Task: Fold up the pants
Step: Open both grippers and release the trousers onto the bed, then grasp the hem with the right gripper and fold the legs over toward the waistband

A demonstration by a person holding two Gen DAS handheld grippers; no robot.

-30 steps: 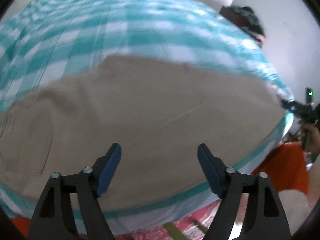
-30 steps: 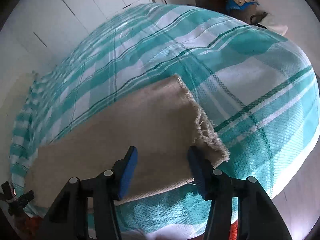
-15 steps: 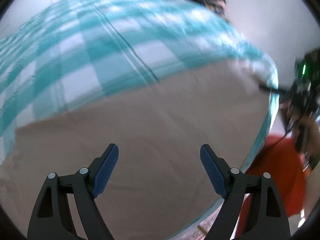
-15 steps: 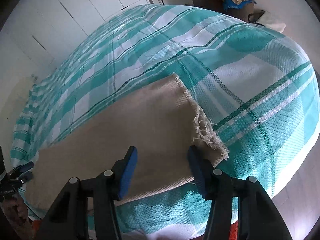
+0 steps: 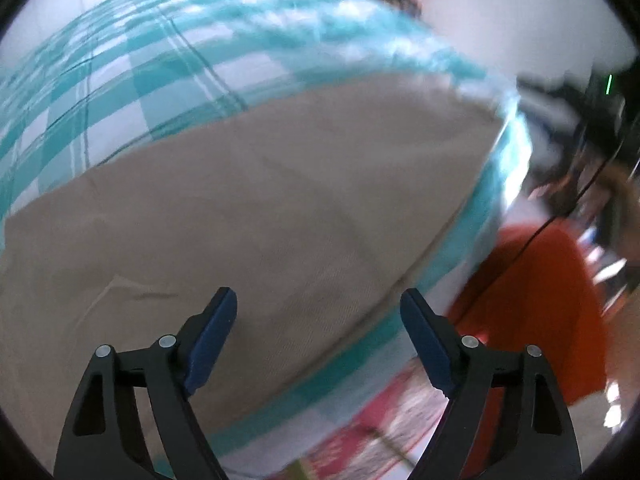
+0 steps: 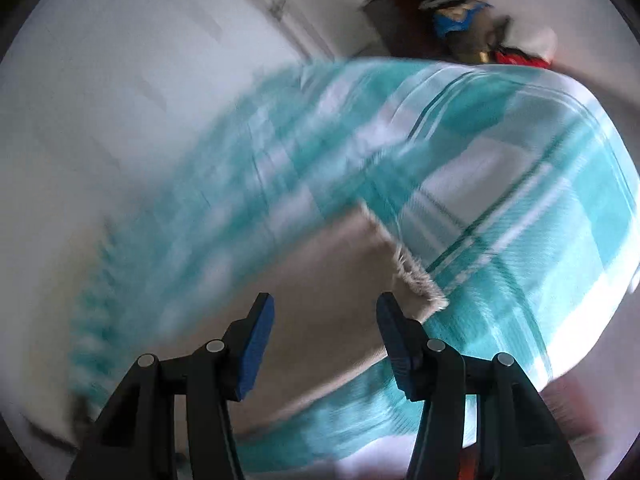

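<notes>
The beige pants lie flat along the near edge of a bed with a teal-and-white checked cover. My left gripper is open and empty, hovering over the pants near the bed's edge. In the right wrist view the pants' frayed hem shows on the checked cover. My right gripper is open and empty, just above the pants close to that hem. The right view is blurred by motion.
A person in an orange top stands at the right of the bed, holding the other gripper. A patterned rug lies on the floor below. A dark cabinet with piled clothes stands behind the bed by a white wall.
Both grippers stay open. The left view has swung further right along the pants toward the bed's edge. The right view has tilted up and turned quickly, blurring the bed.
</notes>
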